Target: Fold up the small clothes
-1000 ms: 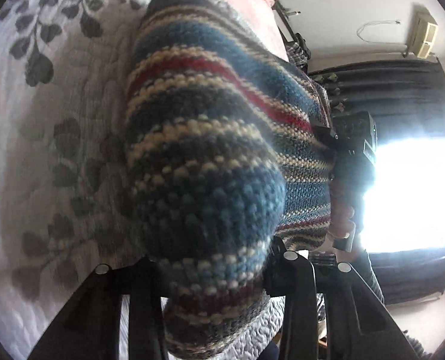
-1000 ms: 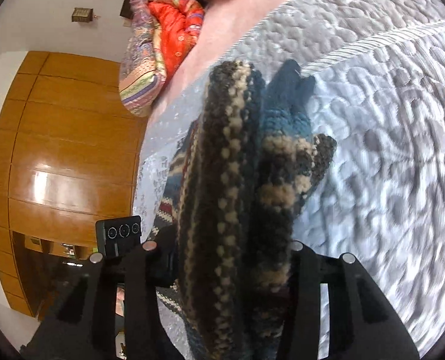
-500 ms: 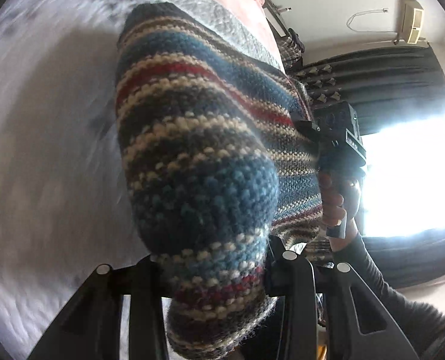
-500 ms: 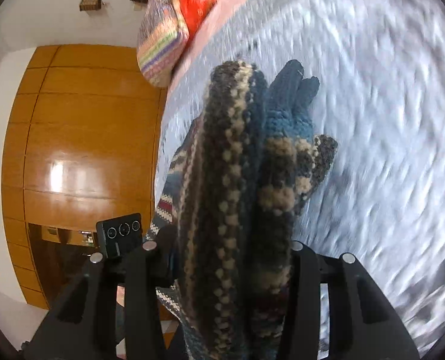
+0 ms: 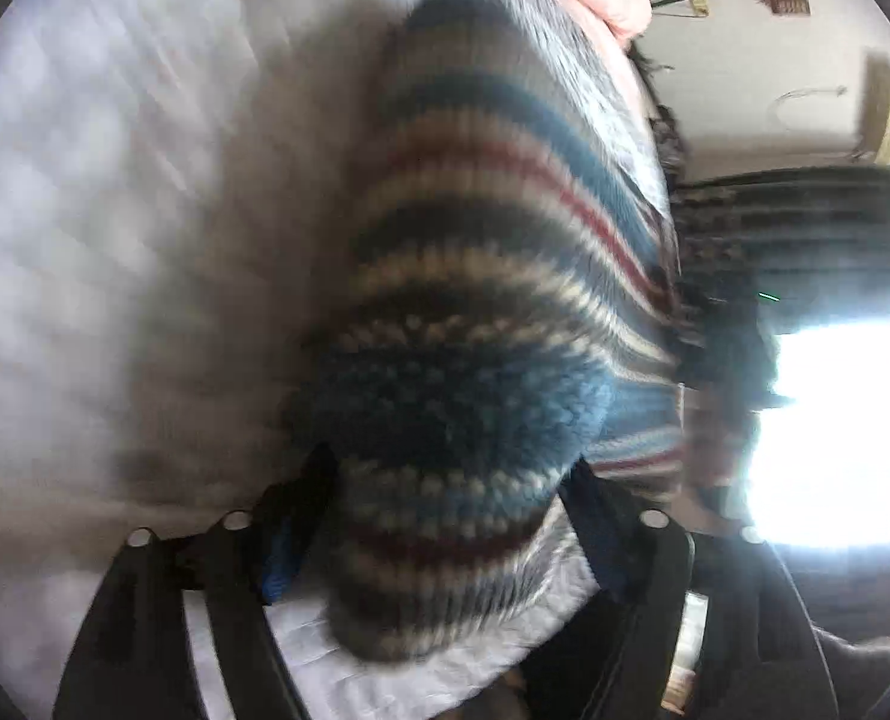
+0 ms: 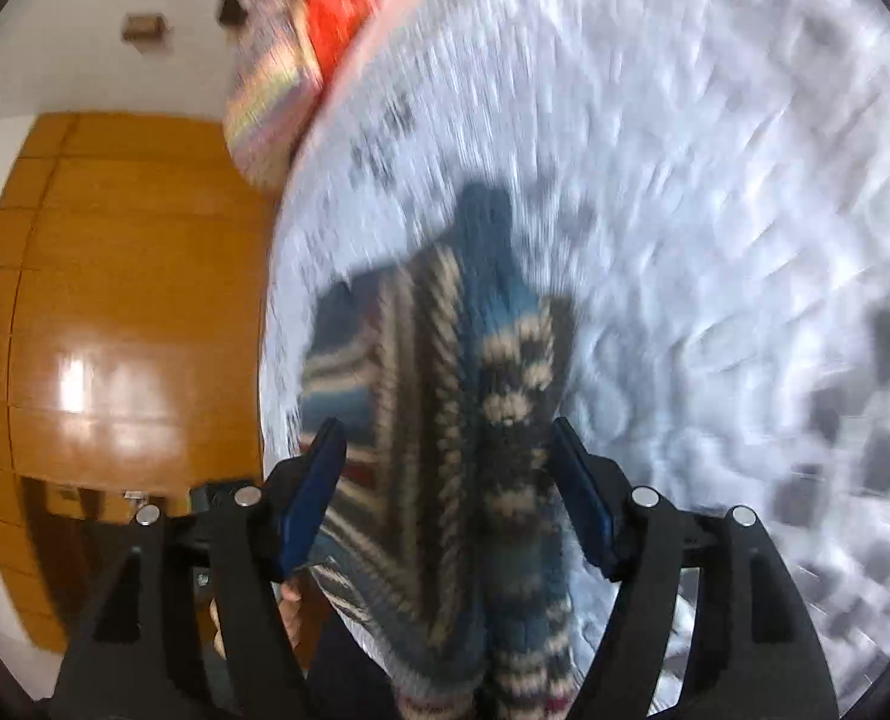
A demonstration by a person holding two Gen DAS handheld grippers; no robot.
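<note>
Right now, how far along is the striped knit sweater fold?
Done: striped knit sweater looks doubled in layers on the grey quilted bedspread. In hand: nothing clamped; left gripper and right gripper straddle it, jaws open. Left: withdraw, probably tidy; blur hides the edges.

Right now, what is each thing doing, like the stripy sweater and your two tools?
Striped sweater: doubled into layers, lying on the quilt.
Left tool: open, sweater between its fingers.
Right tool: open, sweater between its fingers.
Quilt: spread out under the sweater.
</note>
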